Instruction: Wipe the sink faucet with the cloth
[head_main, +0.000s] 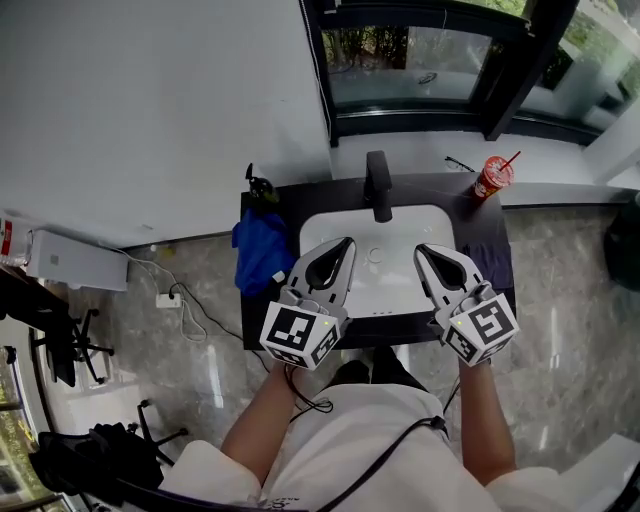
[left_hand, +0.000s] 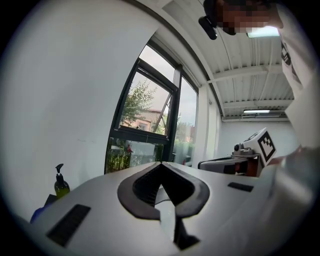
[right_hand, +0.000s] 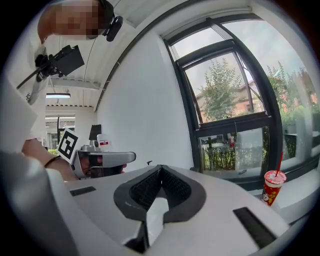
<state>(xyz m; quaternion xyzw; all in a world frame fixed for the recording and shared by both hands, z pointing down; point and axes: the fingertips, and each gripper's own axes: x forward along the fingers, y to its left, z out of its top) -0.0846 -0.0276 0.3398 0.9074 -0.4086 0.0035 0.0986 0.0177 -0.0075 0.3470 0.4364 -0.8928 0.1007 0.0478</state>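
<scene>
Evidently no wiping had begun: the cloth lay beside the sink, faucet untouched, left gripper and right gripper closed, empty.

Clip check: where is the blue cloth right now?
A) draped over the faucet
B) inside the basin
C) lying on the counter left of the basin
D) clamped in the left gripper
C: the blue cloth lies on the counter beside the basin, while the left gripper and right gripper are shut and empty.

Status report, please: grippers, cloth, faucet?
Left gripper and right gripper shut, empty, over sink. Cloth on counter, left of sink, untouched. Nothing blocks faucet.
</scene>
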